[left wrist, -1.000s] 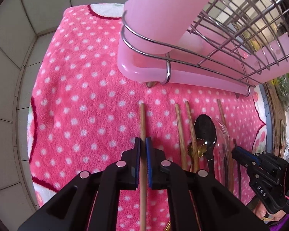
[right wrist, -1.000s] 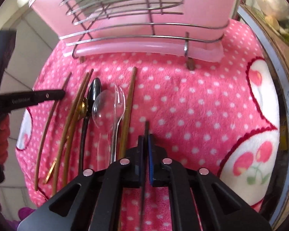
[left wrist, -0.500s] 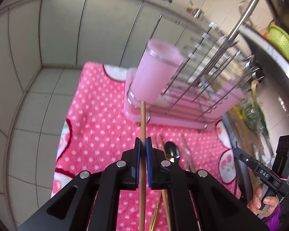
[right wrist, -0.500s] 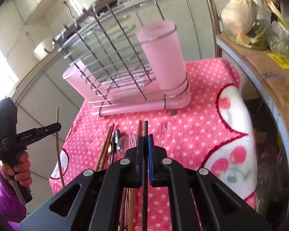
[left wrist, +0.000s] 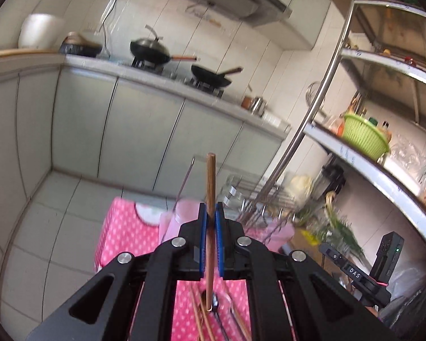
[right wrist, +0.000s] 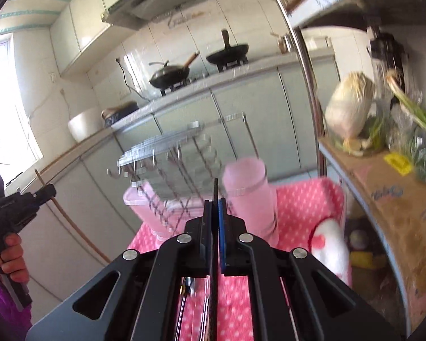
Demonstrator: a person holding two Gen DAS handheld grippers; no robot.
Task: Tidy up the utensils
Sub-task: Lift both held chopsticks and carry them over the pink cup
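Note:
My left gripper (left wrist: 211,213) is shut on a brown wooden chopstick (left wrist: 211,176) that sticks up past its blue pads. My right gripper (right wrist: 215,204) is shut on a thin black chopstick (right wrist: 215,187). Both are lifted above the pink dotted towel (left wrist: 119,227). The pink utensil cup (right wrist: 250,196) stands on the end of the wire dish rack (right wrist: 179,156), just ahead of both grippers. The remaining chopsticks and spoons (left wrist: 210,321) lie on the towel beneath me, mostly hidden by the gripper bodies. The right wrist view shows the left gripper (right wrist: 52,191) at far left, held by a hand (right wrist: 8,253).
A metal shelf post (right wrist: 306,85) and a shelf with a cabbage (right wrist: 349,113) and a cardboard box (right wrist: 397,193) stand close on the right. A green basket (left wrist: 363,139) sits on a higher shelf. Grey cabinets and a stove with woks (left wrist: 153,49) lie beyond the tiled floor.
Both grippers have risen from the towel and tilted up toward level, each carrying its chopstick. The view has swung from the towel to the kitchen beyond the rack.

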